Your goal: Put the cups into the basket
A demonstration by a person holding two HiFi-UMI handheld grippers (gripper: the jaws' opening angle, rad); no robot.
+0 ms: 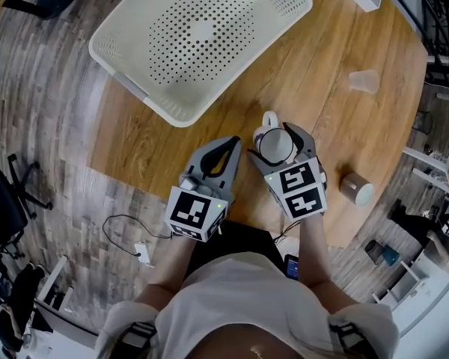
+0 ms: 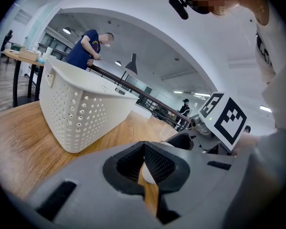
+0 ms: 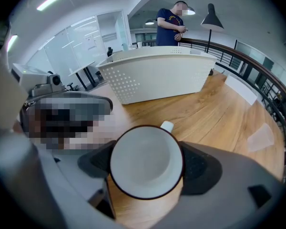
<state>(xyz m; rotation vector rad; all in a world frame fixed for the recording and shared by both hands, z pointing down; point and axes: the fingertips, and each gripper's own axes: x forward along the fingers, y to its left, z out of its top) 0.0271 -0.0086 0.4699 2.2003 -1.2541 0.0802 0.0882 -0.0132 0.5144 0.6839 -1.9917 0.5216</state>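
A white mug [image 1: 275, 145] with a dark rim stands upright between the jaws of my right gripper [image 1: 278, 136], which is shut on it near the table's front edge. In the right gripper view the mug [image 3: 146, 159] fills the gap of the right gripper [image 3: 148, 164], handle pointing away. My left gripper [image 1: 231, 147] is beside it on the left, jaws closed together and holding nothing [image 2: 144, 150]. The white perforated basket [image 1: 127, 81] sits at the far left of the table [image 2: 81, 113] [image 3: 157, 75]. A clear plastic cup [image 1: 364, 81] [image 3: 261, 137] and a brownish cup [image 1: 356, 189] lie to the right.
The wooden table [image 1: 314, 58] ends just in front of the grippers and curves off at the right. A person in a dark blue shirt [image 3: 170, 25] stands beyond the basket by a railing. A black chair [image 1: 4, 200] and a cable [image 1: 127, 230] are on the floor at the left.
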